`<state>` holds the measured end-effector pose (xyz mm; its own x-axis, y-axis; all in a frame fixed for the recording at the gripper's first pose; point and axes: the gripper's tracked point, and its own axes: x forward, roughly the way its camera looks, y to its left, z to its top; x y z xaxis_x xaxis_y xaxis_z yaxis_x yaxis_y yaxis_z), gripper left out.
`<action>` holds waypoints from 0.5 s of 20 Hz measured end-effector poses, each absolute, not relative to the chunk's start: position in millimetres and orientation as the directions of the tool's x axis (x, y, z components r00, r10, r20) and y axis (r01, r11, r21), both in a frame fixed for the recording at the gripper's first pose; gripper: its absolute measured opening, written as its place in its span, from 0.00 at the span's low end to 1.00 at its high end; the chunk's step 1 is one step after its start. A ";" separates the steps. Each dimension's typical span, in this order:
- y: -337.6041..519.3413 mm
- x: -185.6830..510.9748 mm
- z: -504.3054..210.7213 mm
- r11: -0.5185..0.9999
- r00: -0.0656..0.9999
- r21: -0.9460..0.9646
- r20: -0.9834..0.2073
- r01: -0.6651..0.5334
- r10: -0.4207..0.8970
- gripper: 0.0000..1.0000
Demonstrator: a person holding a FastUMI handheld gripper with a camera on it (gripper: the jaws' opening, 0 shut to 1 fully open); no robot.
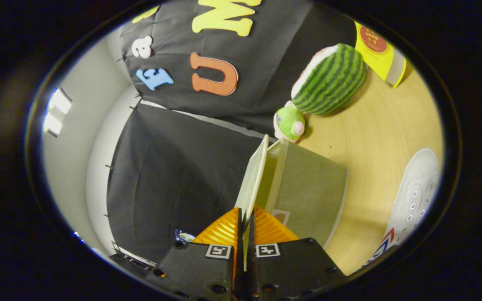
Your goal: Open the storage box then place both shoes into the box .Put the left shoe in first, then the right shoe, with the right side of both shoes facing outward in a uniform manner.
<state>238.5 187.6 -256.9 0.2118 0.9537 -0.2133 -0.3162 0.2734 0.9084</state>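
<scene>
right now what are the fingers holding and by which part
The gripper is shut on the storage box lid, pinching its thin free edge between both fingers. The lid stands lifted away from the box.

Hand-held gripper [245, 228] at the bottom centre of the frame: two ribbed, wedge-shaped fingers [224, 232] on dark, flat mounting blocks. One square black-and-white marker on each block. Round screw holes along the blocks' edges.

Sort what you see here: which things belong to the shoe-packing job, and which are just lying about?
Job: storage box; its lid, pinched between the shut jaws of the gripper; white shoe.

Lying about: watermelon plush; small green plush; yellow box.
</scene>
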 end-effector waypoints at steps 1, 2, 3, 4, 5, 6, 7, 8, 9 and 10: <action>189.7 236.6 -247.0 0.275 0.217 0.905 -0.212 -0.324 0.953 0.08; 192.0 235.3 -237.6 0.274 0.224 0.903 -0.207 -0.331 0.952 0.08; 193.5 232.7 -226.0 0.272 0.229 0.901 -0.201 -0.339 0.952 0.08; 196.9 231.9 -217.2 0.278 0.237 0.896 -0.204 -0.346 0.950 0.08; 200.8 230.3 -209.1 0.290 0.249 0.890 -0.209 -0.351 0.946 0.08; 205.1 229.2 -202.3 0.300 0.259 0.886 -0.215 -0.354 0.942 0.08; 210.7 225.1 -195.9 0.311 0.266 0.882 -0.224 -0.355 0.938 0.08; 216.5 224.6 -189.0 0.319 0.275 0.878 -0.228 -0.356 0.934 0.08; 223.0 222.6 -183.1 0.329 0.285 0.874 -0.234 -0.358 0.930 0.08; 232.0 220.6 -176.9 0.340 0.291 0.867 -0.242 -0.364 0.926 0.08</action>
